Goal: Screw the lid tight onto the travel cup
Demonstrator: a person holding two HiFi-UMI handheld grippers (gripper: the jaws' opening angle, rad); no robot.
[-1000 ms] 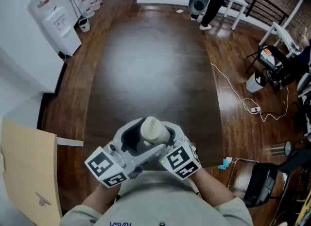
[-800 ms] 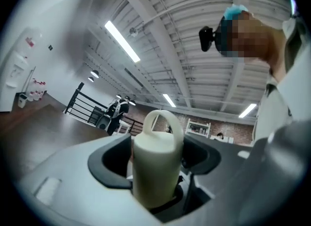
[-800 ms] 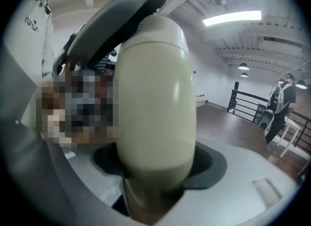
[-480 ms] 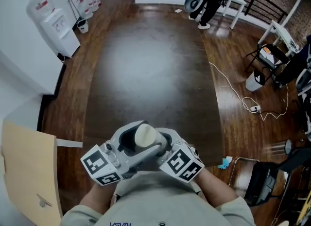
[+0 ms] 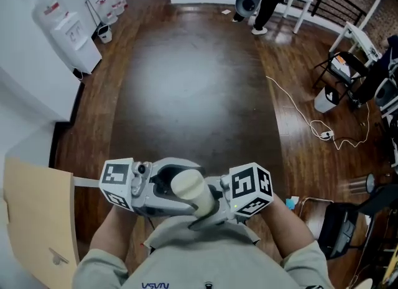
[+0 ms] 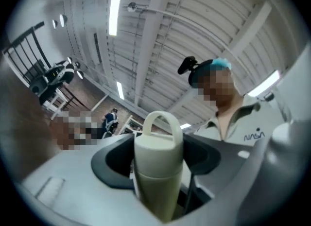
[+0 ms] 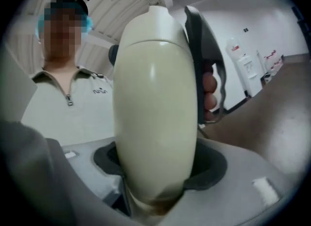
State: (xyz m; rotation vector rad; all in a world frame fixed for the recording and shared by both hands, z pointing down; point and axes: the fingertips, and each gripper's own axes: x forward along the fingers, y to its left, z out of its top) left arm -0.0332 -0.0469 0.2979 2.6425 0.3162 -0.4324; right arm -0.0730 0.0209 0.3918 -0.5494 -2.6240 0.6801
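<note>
The rigid, probably slippery travel cup (image 7: pixel 155 98) is clamped round its body by the right gripper (image 5: pixel 214 207). Its lid (image 6: pixel 158 145) is gripped by the left gripper (image 5: pixel 163 185), whose jaws have just been closing.

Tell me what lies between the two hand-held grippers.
The cream travel cup, seen in the head view. The right hand-held gripper clamps its body; the jaws of the left hand-held gripper have just been closing and pinch its lid.
</note>
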